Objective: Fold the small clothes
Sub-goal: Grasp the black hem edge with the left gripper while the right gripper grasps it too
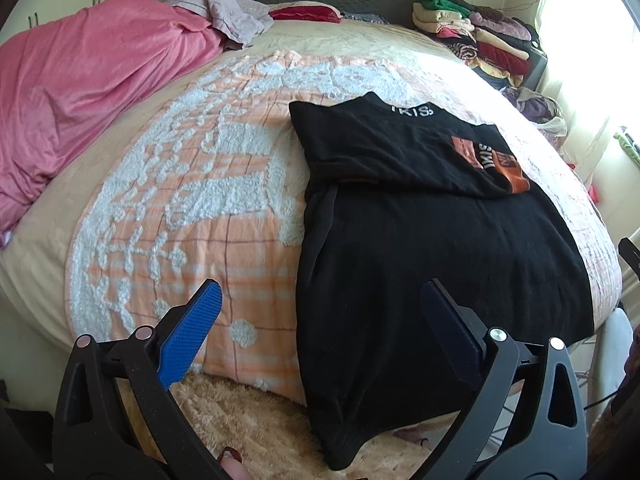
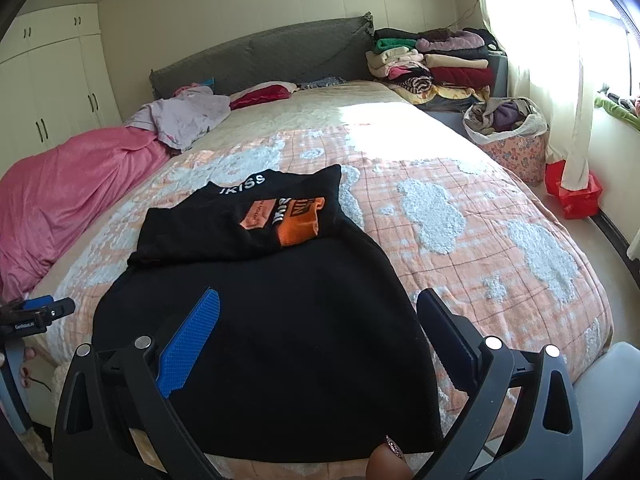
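- Fingers of both grippers stand spread wide with nothing between them: the left gripper (image 1: 320,328) hangs over the near left edge of the black garment (image 1: 420,240), and the right gripper (image 2: 318,336) hangs over its lower middle.
- Black garment lies on the bed (image 2: 480,208) toward the foot end, its hem draping over the edge; the top part, with white neck lettering and an orange print (image 2: 296,220), sits folded down across the body.
- Judging by that, the fold is partway done: the upper portion is turned in, while the long lower body lies flat and unfolded.
- Next move likely calls for each gripper to close on a hem corner and carry it up toward the collar; whether the sleeves are tucked under is hard to tell.
- Farther off lie a pink blanket (image 2: 60,200), stacked folded clothes (image 2: 432,64) by the headboard, and a laundry basket (image 2: 512,140) beside the bed.
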Available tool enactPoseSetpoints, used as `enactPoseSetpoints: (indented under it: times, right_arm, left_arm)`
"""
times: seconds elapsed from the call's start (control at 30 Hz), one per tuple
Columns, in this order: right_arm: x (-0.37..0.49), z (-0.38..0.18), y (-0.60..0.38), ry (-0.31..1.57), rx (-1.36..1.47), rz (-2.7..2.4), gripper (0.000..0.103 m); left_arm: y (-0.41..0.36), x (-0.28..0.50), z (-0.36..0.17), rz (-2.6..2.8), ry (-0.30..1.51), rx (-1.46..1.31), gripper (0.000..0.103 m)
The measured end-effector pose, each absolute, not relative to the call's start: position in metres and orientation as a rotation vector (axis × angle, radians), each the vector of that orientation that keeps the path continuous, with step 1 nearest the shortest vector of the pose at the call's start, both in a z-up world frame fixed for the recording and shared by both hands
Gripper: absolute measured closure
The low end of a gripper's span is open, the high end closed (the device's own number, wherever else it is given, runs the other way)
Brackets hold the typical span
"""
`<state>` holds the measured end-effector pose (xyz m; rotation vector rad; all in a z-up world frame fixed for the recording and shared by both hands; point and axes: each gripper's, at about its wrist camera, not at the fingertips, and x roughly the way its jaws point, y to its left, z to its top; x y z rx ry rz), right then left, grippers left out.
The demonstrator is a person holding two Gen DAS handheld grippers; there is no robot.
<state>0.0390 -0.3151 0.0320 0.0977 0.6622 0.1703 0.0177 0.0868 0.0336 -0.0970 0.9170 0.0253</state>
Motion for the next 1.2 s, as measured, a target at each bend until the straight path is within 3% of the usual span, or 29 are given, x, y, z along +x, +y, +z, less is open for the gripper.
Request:
enactPoseSetpoints:
  times: [1.03,1.07,1.13,1.2]
  right_arm:
    - [0.036,-0.046,-0.344,0.906,0.055,0.126,0.005]
    - [0.035,-0.047,-0.345,0.908,0.05,0.126,0.005]
    - [0.035,-0.048,-0.347,0.91,0.049,0.124,0.005]
    - [0.034,-0.049,-0.351,0.913,0.055,0.12,0.005]
  left_arm:
    - [0.106,-0.013,-0.04,-0.02,1.115,-0.193,0.01]
    - [0.104,-0.013,-0.042,-0.038,1.121,-0.206,0.011]
    - [0.101,-0.013,-0.046,-0.081,1.137,-0.241,0.026]
    - [0.097,-0.01,-0.051,-0.104,1.156,-0.255,0.034]
